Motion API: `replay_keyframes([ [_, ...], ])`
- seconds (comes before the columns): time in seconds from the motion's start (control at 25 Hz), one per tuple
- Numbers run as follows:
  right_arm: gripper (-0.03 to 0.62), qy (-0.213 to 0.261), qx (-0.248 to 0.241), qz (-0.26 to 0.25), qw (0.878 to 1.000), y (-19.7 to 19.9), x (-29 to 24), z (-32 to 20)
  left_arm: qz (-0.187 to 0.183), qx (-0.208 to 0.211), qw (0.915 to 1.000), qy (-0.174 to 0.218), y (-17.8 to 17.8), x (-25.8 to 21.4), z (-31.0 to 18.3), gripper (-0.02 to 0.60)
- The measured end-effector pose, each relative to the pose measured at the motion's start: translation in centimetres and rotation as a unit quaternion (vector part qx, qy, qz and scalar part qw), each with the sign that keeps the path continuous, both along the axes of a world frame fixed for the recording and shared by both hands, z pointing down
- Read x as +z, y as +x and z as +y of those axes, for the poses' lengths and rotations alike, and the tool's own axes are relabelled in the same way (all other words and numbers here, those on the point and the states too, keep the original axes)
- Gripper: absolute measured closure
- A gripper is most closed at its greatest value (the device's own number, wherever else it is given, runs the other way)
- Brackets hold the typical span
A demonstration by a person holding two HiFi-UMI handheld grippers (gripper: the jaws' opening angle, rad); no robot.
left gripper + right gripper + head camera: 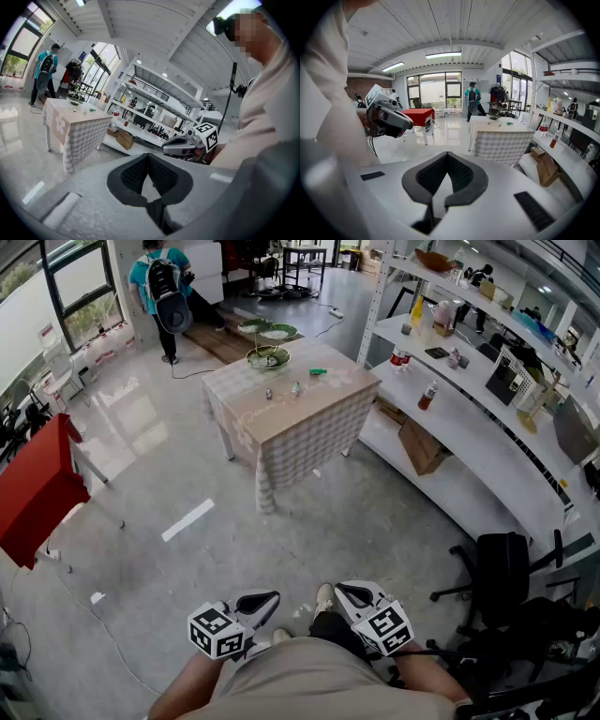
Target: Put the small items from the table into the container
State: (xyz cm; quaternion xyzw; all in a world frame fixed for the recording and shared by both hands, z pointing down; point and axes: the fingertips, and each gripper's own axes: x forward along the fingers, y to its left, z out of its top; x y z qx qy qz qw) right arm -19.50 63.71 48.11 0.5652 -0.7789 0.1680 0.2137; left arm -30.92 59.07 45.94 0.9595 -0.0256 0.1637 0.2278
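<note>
A table with a checked cloth (300,418) stands far ahead across the floor. On it lie small items (296,388), a green piece (318,371) and a round bowl (268,357), with green-rimmed plates (278,331) behind. My left gripper (265,600) and right gripper (349,593) are held close to the person's body, far from the table. Both are shut with nothing between the jaws. The left gripper view shows its gripper (148,157) with the table (70,126) at far left. The right gripper view shows its gripper (447,154) with the table (501,138) ahead.
White shelving (469,427) with bottles and a cardboard box (419,444) runs along the right. A red table (37,484) stands at left, a black office chair (506,568) at near right. A person with a backpack (164,287) stands beyond the table.
</note>
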Motion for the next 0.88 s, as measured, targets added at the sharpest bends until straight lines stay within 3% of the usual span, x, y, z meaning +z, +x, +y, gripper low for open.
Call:
replay_keyframes([
  [0.36,0.580,0.014,-0.006,0.009,1.000,4.2,0.0,-3.8,0.001,-0.005,0.9997,0.026,4.1,0.0,-3.7,0.574],
  [0.6,0.579,0.024,-0.012,-0.016,1.000,8.5,0.1,-8.0,-0.021,-0.026,0.9981,0.052,7.3,-0.4,-7.8,0.574],
  [0.88,0.576,0.036,-0.025,-0.040,0.998,15.3,-0.6,-13.5,-0.044,-0.028,0.9961,0.071,14.8,-0.9,-12.3,0.572],
])
